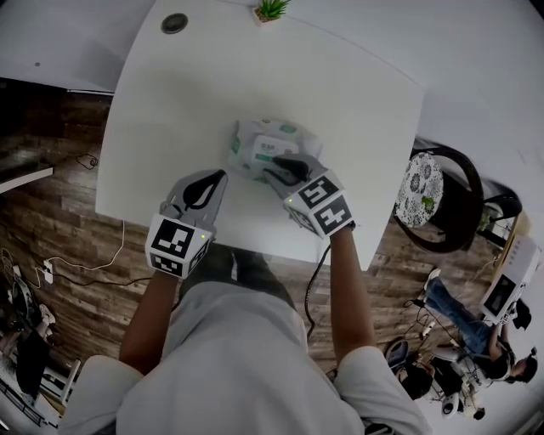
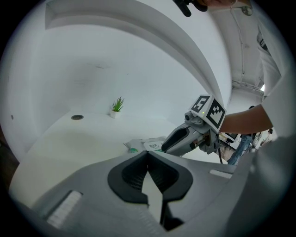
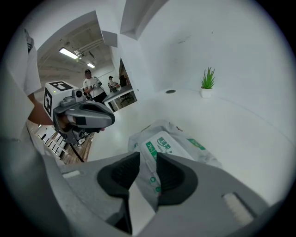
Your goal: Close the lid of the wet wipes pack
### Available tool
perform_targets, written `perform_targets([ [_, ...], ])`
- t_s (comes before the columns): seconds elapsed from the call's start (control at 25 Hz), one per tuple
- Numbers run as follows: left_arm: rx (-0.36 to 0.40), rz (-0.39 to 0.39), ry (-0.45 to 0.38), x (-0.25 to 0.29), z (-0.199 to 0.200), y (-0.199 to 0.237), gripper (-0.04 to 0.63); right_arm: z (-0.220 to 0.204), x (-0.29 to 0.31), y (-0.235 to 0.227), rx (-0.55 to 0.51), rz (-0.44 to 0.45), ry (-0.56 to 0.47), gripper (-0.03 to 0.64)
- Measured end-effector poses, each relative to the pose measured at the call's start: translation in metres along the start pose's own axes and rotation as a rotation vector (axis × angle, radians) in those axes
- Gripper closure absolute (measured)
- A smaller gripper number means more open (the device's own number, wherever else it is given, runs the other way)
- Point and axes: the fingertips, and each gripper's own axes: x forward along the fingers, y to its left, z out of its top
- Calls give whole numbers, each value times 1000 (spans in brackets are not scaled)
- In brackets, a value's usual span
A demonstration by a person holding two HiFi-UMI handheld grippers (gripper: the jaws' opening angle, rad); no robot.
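Head view: white table fills upper frame, near edge under both hands, wood floor beyond left edge. Broad bare tabletop left of and beyond wet wipes pack, which lies flat mid-table, nearer near edge. Right gripper over pack's near end, jaws slightly apart, pack showing in gap. Left gripper just beside pack, jaws together, empty. Small plant and cable hole at far edge.

**White table, dark plank floor**

A white table fills the middle, with a small potted plant and a round grommet at its far edge. Dark plank floor all round, cables at left, a cushioned chair at right.
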Motion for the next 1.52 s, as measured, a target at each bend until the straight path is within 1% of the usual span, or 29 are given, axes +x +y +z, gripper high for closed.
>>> perform_targets([
  [0.32, 6, -14, 2, 3, 3, 2, 597, 2, 0, 1, 9, 0, 10, 499],
  [0.68, 22, 2, -11, -6, 13, 5, 597, 5, -7, 1, 7, -34, -54, 499],
  [0.8, 32, 5, -13, -10, 15, 1, 597, 8, -14, 3, 24, -46, -92, 501],
  [0.84, 36, 7, -17, -11, 17, 0, 597, 9, -18, 3, 32, -52, -107, 512],
  [0.96, 43, 18, -36, -17, 25, -4, 597, 11, -34, 2, 46, -88, -147, 534],
  [1.12, 63, 25, -56, -26, 35, -12, 597, 13, -57, 9, 64, -104, -191, 534],
  [1.24, 69, 25, -75, -32, 43, -20, 597, 16, -74, 14, 54, -132, -223, 537],
  [1.32, 74, 28, -89, -37, 48, -27, 597, 16, -86, 15, 56, -160, -251, 570],
  [1.52, 101, 42, -119, -51, 59, -43, 597, 17, -116, 16, 71, -234, -316, 605],
])
